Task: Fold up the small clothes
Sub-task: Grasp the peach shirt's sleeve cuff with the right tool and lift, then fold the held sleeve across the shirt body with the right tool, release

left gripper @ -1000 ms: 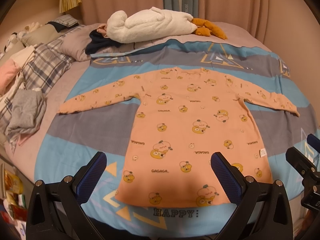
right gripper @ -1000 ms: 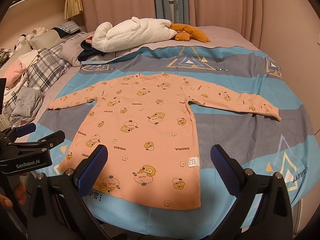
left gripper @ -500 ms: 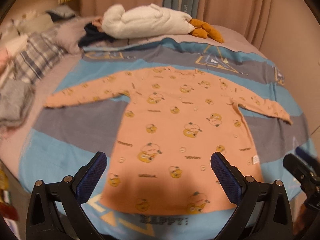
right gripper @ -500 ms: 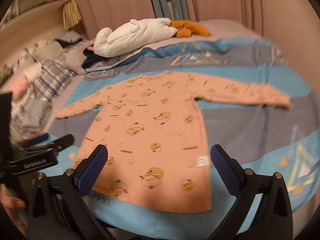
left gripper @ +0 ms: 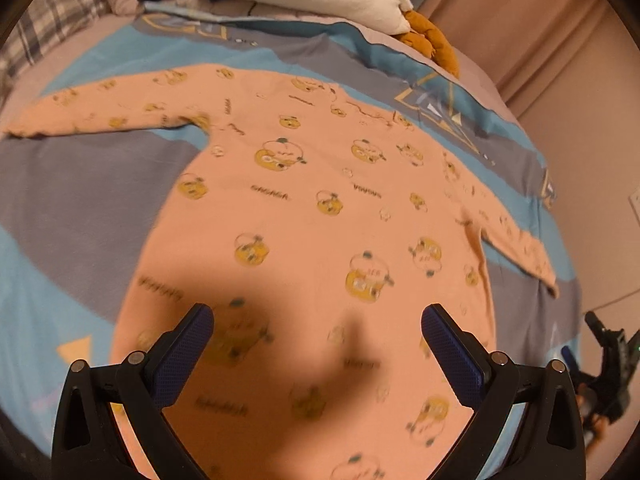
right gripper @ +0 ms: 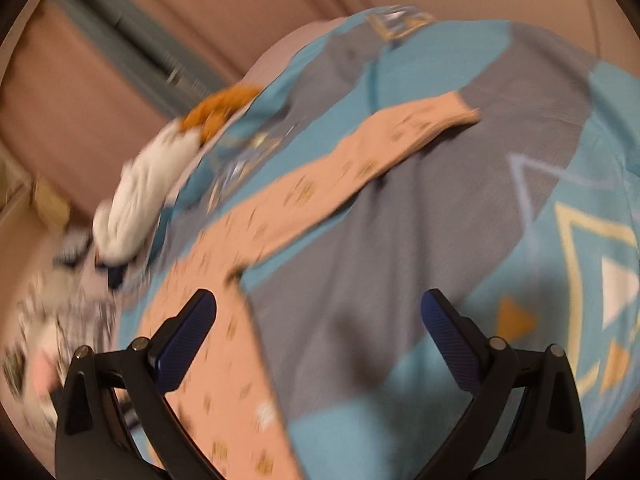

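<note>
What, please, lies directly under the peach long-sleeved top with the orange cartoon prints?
The peach long-sleeved top lies flat on the blue-and-grey patterned bedspread; anything beneath its body is covered.

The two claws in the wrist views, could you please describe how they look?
Left claw and right claw look alike: black, angular plastic arms with silver rivets, each finger faced with a dark blue textured pad. No cables or sleeves show; markings cannot be made out.
</note>
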`<state>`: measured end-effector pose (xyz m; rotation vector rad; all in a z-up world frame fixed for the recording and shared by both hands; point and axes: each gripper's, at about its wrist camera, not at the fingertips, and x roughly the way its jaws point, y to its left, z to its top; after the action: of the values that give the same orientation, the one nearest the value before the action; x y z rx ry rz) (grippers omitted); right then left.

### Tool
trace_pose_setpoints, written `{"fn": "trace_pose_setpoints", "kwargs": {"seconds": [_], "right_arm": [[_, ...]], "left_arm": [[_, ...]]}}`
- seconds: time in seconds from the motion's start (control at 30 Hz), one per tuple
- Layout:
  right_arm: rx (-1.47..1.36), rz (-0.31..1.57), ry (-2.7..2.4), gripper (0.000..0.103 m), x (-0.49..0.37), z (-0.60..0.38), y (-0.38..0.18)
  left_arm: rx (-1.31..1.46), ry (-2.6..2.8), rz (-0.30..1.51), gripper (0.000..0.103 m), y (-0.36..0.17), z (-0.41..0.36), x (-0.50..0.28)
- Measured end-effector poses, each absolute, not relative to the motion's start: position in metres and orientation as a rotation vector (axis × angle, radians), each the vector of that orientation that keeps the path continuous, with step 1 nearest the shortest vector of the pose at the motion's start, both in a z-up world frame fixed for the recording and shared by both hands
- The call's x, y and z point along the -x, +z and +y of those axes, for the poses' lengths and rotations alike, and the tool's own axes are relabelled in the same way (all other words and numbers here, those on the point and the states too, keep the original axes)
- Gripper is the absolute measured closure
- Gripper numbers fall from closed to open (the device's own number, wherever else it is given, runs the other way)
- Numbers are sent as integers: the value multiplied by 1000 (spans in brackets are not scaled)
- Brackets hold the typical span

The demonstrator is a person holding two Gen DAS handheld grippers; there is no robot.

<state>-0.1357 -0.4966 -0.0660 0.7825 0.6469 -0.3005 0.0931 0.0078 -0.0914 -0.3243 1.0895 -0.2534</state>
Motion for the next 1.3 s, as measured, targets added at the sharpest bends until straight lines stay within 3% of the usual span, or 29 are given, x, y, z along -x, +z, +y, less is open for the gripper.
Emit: {"fn": "trace_pose_setpoints", "kwargs": {"seconds": [0.13,0.47,0.57,0.63,0.7,0.8,0.97,1.13,1.3], "right_arm": [[-903,577,-371,4,119,-549,-84],[-1131,504,-400,25,77,-623,-121],[-1163,469,-388,40,61,-640,-123],[-1181,476,-408,62,54,-648,-129],[-1190,508,-432,93,46,-655,-135],[-1136,527,-444,96,44,-652,-127],[-857,544,-311,96,11,-605,-48],[-577,593,-147,96,-43,-500,29],[-339,627,-22,96,-88,-373,57]], "left_arm": [[359,-254,1083,0,-93,3,-120],[341,-243,1046,0,-97,2,-157],[340,-220,1049,0,-100,5,-164],[327,-184,1064,0,-104,9,-168],[318,-158,1084,0,-109,16,-170],[329,-140,1095,0,-111,30,-171],[336,-100,1078,0,-103,58,-171],[434,-76,1066,0,-98,95,-167],[464,-41,1038,0,-92,134,-158]]}}
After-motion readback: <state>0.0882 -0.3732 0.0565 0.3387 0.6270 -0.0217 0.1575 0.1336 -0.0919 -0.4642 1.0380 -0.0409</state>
